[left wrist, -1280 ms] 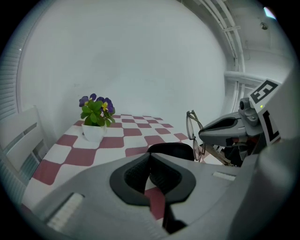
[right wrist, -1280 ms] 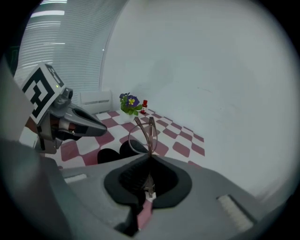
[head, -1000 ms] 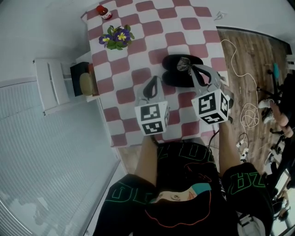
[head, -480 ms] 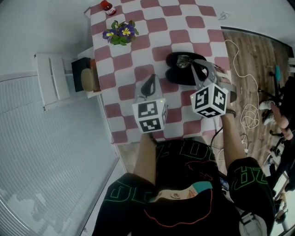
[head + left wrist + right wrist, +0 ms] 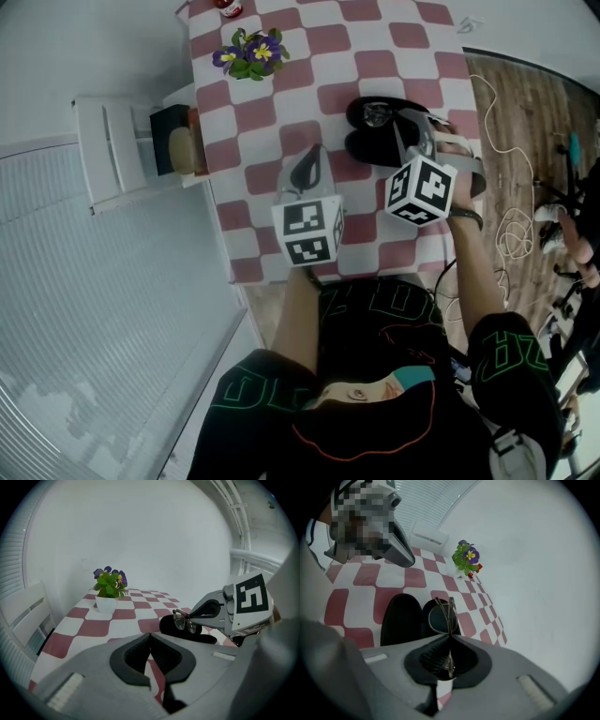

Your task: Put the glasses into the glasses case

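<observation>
An open black glasses case (image 5: pixel 372 148) lies on the red-and-white checked table (image 5: pixel 281 112), right of centre. My right gripper (image 5: pixel 401 129) is shut on thin-framed glasses (image 5: pixel 378 114), held by a folded arm just over the case's far half. In the right gripper view the glasses (image 5: pixel 443 616) stick out past the right gripper (image 5: pixel 450 638) above the case (image 5: pixel 400 619). My left gripper (image 5: pixel 307 171) hovers shut and empty left of the case. In the left gripper view, the left gripper (image 5: pixel 150 635) points at the glasses (image 5: pixel 184 621), the case (image 5: pixel 171 628) and the right gripper (image 5: pixel 193 616).
A potted purple-and-yellow flower (image 5: pixel 250 54) and a red-capped jar (image 5: pixel 228 7) stand at the table's far left corner. A dark box on a white side shelf (image 5: pixel 173 150) adjoins the table's left edge. White cables (image 5: pixel 511 225) lie on the wooden floor to the right.
My right gripper has edged forward over the case, still holding the glasses. The left gripper has stayed roughly in place. The head view has shifted a little.
</observation>
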A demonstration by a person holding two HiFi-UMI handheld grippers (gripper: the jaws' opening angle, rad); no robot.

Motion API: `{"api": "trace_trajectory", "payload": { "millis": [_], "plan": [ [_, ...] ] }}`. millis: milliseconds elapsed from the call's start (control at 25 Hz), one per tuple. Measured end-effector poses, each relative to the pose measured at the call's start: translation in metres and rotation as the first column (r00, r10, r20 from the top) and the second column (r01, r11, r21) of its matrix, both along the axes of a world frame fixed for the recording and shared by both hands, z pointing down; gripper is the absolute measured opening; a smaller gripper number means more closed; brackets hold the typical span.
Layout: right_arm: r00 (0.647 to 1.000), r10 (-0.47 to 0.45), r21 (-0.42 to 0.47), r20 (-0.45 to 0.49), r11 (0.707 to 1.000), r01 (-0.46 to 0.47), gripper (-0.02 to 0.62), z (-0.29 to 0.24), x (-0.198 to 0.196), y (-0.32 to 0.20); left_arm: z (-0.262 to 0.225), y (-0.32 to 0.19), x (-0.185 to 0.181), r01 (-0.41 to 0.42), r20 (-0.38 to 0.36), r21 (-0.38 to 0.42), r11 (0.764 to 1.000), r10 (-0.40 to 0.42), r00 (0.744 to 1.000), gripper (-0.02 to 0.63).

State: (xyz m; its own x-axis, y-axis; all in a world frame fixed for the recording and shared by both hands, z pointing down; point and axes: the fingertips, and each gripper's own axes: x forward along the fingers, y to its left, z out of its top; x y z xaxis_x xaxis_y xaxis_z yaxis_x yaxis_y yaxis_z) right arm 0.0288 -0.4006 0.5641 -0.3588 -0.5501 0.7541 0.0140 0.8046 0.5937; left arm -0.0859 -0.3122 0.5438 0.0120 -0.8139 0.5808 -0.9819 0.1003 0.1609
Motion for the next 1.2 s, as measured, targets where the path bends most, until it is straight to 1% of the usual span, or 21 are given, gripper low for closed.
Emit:
{"api": "trace_trajectory", "payload": {
  "millis": [240,400,600,720,840,920,1000,1200],
  "plan": [
    [1.000,0.001,0.000,-0.002,1.000,-0.001,0.011,0.008,-0.008,-0.004,-0.002,-0.005,0.003,-0.008,0.000,0.008,1.000,0.008,1.000,0.009],
    [0.999,-0.024,0.014,-0.028,1.000,0.024,0.012,0.012,-0.014,-0.007,-0.002,-0.004,0.004,-0.011,0.000,0.000,1.000,0.011,1.000,0.009],
    [0.995,-0.069,0.045,-0.077,0.996,0.073,0.013,0.018,-0.020,-0.009,0.001,0.002,-0.009,0.020,0.007,-0.010,1.000,-0.020,1.000,0.009],
    [0.992,-0.077,0.052,-0.103,0.995,0.082,0.015,0.024,-0.021,-0.008,0.001,0.004,-0.013,0.029,0.009,-0.015,0.999,-0.029,1.000,0.009],
    [0.990,-0.094,0.030,-0.106,0.995,0.098,0.035,0.026,-0.023,-0.006,0.001,0.006,-0.016,0.041,0.012,-0.015,0.999,-0.041,0.999,0.009],
    [0.991,-0.099,0.002,-0.093,0.995,0.100,0.067,0.026,-0.023,-0.004,-0.001,0.005,-0.016,0.043,0.013,-0.011,0.999,-0.043,0.999,0.009],
    [0.992,-0.096,-0.020,-0.077,0.995,0.095,0.084,0.025,-0.021,-0.003,-0.003,0.003,-0.013,0.035,0.013,-0.005,0.999,-0.035,0.999,0.009],
    [0.992,-0.117,-0.060,-0.046,0.992,0.114,0.086,0.010,-0.017,0.003,-0.011,0.000,-0.010,0.024,0.016,0.015,1.000,-0.024,1.000,0.009]
  ]
}}
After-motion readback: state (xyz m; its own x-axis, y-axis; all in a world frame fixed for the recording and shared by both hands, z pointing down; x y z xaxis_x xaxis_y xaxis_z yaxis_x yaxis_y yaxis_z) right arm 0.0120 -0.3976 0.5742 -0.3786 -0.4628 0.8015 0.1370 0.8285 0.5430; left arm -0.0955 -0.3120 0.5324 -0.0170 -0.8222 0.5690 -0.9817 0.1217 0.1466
